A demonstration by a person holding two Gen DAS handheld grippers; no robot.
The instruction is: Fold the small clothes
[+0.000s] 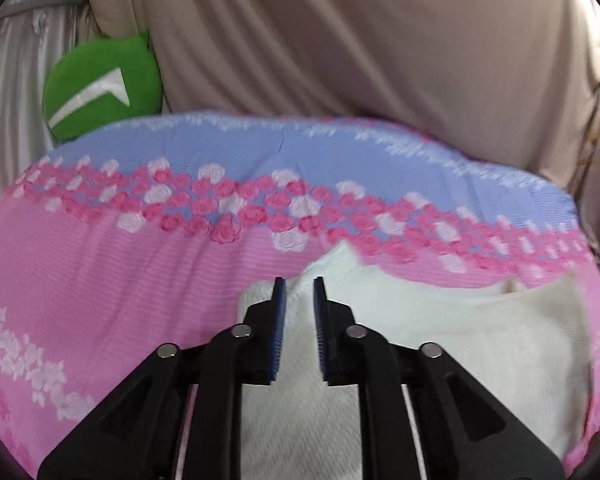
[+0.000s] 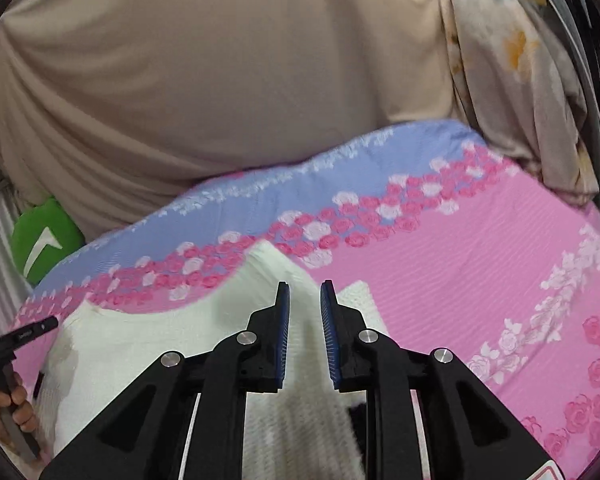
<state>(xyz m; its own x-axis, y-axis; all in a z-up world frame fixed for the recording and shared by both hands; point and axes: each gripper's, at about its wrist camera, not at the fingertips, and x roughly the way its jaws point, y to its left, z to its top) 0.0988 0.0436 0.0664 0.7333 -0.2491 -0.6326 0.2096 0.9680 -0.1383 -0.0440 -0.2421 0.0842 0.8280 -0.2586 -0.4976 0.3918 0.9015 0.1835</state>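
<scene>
A small white knitted garment [image 1: 440,344] lies flat on a pink and blue rose-print bedsheet [image 1: 100,280]. My left gripper [image 1: 300,284] hovers over the garment's left part, jaws open with a narrow gap and nothing between them. In the right wrist view the same garment [image 2: 148,344] spreads to the left, and my right gripper [image 2: 305,286] is open over its right part, near a raised point of cloth. The left hand-held gripper [image 2: 20,340] shows at the far left edge of the right wrist view.
A beige draped cloth [image 1: 360,40] hangs behind the bed. A green cushion with a white mark [image 1: 100,88] sits at the back left. A floral curtain [image 2: 512,68] hangs at the back right. The sheet's pink area [image 2: 480,264] stretches to the right.
</scene>
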